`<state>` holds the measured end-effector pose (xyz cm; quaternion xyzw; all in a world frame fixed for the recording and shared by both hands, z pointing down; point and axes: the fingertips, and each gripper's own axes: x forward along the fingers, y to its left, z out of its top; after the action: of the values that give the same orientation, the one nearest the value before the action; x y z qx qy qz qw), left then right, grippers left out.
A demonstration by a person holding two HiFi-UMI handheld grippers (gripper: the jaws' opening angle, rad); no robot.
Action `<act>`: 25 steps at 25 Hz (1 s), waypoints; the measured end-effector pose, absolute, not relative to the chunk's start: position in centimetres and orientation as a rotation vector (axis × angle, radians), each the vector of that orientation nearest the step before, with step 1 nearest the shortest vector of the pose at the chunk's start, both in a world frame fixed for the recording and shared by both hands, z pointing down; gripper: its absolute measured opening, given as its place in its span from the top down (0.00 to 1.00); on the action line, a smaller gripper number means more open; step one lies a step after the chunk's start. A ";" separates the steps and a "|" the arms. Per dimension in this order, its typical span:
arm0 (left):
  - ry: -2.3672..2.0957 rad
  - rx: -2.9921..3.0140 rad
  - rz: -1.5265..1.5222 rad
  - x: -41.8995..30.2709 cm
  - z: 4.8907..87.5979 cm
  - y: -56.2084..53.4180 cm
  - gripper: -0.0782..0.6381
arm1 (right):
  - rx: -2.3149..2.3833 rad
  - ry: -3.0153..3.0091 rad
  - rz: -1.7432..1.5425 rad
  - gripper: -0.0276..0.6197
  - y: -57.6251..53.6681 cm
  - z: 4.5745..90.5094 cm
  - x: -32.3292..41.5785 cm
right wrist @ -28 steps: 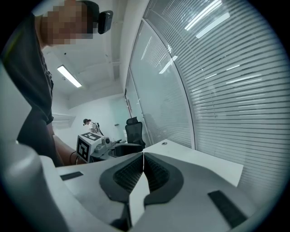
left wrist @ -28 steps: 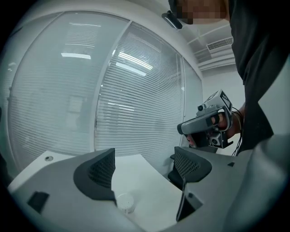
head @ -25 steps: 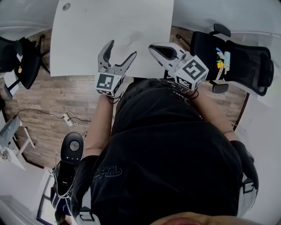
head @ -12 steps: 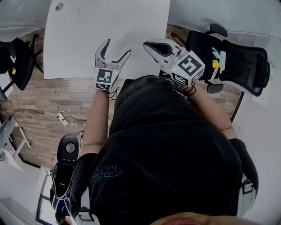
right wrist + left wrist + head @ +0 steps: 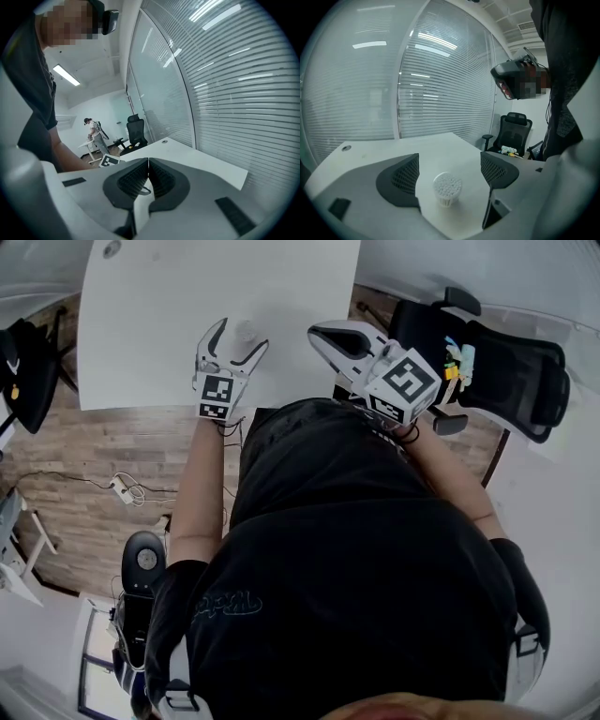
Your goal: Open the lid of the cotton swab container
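Left gripper (image 5: 240, 334) has its jaws spread wide over the near part of the white table (image 5: 159, 306). The cotton swab container (image 5: 446, 198) stands upright on the tabletop in the gap between them, touching neither jaw. Right gripper (image 5: 317, 333) is held above the table's near right edge, well apart from the container, its jaws pressed together pad to pad.

The tabletop is plain white and matte, with a round cable hole (image 5: 112, 248) near its far left corner. It stands on a wood-plank floor (image 5: 112, 442), where a power strip (image 5: 122, 487) with its cord lies to the left. Beyond the table runs a glass wall (image 5: 370, 84) lined with horizontal blinds (image 5: 445, 98). A black mesh office chair (image 5: 511, 367) sits to the right of the table, with a few small coloured items (image 5: 454, 360) on its seat. Another dark chair (image 5: 23, 362) is at the left edge of the head view. In the right gripper view a second person (image 5: 95, 133) stands at a small desk far across the room.

The container is a small white cup, narrower at the base. It is packed with cotton swabs (image 5: 448, 183) standing on end, so that their white tips form a tight round cluster at the top. Whether a clear lid covers those tips cannot be told
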<state>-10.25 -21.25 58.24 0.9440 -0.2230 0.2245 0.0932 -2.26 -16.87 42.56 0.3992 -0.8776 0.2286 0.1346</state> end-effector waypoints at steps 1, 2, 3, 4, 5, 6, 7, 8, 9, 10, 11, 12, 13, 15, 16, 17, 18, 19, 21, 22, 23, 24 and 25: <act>-0.653 2.805 0.681 -10.2 58.7 -21.2 0.33 | 1.159 -2.540 0.666 0.92 -16.9 42.7 -2.2; -0.642 2.809 0.700 -10.1 59.2 -21.1 0.33 | 1.158 -2.539 0.669 0.92 -16.9 42.8 -2.2; -0.628 2.814 0.722 -10.0 59.8 -21.0 0.33 | 1.157 -2.535 0.673 0.92 -16.9 43.0 -2.2; -0.613 2.819 0.745 -10.0 60.4 -20.9 0.33 | 1.156 -2.528 0.680 0.92 -16.9 43.2 -2.1; -0.598 2.823 0.766 -9.9 60.9 -20.9 0.33 | 1.155 -2.519 0.686 0.92 -16.9 43.3 -2.1; -0.585 2.827 0.785 -9.9 61.4 -20.8 0.33 | 1.155 -2.510 0.691 0.92 -16.8 43.4 -2.0; -0.574 2.829 0.801 -9.9 62.0 -20.8 0.33 | 1.155 -2.506 0.694 0.92 -16.7 43.5 -2.0; -0.565 2.833 0.818 -10.0 62.5 -20.8 0.33 | 1.157 -2.507 0.696 0.92 -16.6 43.6 -1.9; -0.556 2.838 0.838 -10.0 63.0 -20.8 0.33 | 1.161 -2.508 0.699 0.92 -16.6 43.6 -1.8; -0.546 2.840 0.865 -10.1 63.5 -20.7 0.33 | 1.165 -2.506 0.703 0.92 -16.5 43.7 -1.8; -0.534 2.839 0.893 -10.1 64.0 -20.7 0.33 | 1.169 -2.504 0.706 0.92 -16.5 43.7 -1.7; -0.522 2.836 0.914 -10.2 64.5 -20.6 0.33 | 1.174 -2.500 0.709 0.92 -16.5 43.8 -1.6; -0.511 2.833 0.927 -10.2 64.9 -20.5 0.33 | 1.179 -2.494 0.713 0.92 -16.5 43.8 -1.4; -0.498 2.828 0.946 -10.2 65.7 -20.5 0.33 | 1.189 -2.484 0.720 0.92 -16.4 44.0 -1.3; -0.495 2.826 0.956 -10.2 66.0 -20.5 0.33 | 1.192 -2.481 0.723 0.92 -16.4 44.1 -1.2; -0.493 2.824 0.967 -10.2 66.4 -20.6 0.33 | 1.196 -2.479 0.726 0.92 -16.5 44.1 -1.1; -0.490 2.822 0.977 -10.1 66.8 -20.7 0.33 | 1.200 -2.477 0.729 0.92 -16.5 44.2 -1.0; -0.489 2.820 0.986 -10.1 67.1 -20.7 0.33 | 1.204 -2.475 0.731 0.92 -16.5 44.2 -1.0; -0.486 2.823 0.999 -10.1 67.5 -20.8 0.33 | 1.211 -2.467 0.734 0.92 -16.4 44.2 -0.8; -0.481 2.826 1.005 -10.1 67.6 -20.7 0.33 | 1.215 -2.464 0.735 0.92 -16.3 44.2 -0.8; -0.473 2.830 1.011 -10.0 67.7 -20.7 0.34 | 1.219 -2.462 0.737 0.92 -16.3 44.2 -0.7; -0.464 2.833 1.019 -9.9 67.9 -20.6 0.34 | 1.222 -2.461 0.738 0.92 -16.3 44.2 -0.6; -0.459 2.834 1.026 -9.8 68.2 -20.6 0.34 | 1.223 -2.461 0.739 0.92 -16.2 44.2 -0.6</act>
<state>-9.84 -20.62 68.15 0.9286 -0.1503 0.3361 0.0467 -0.56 -16.24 44.19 0.4252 -0.8553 0.2569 0.1472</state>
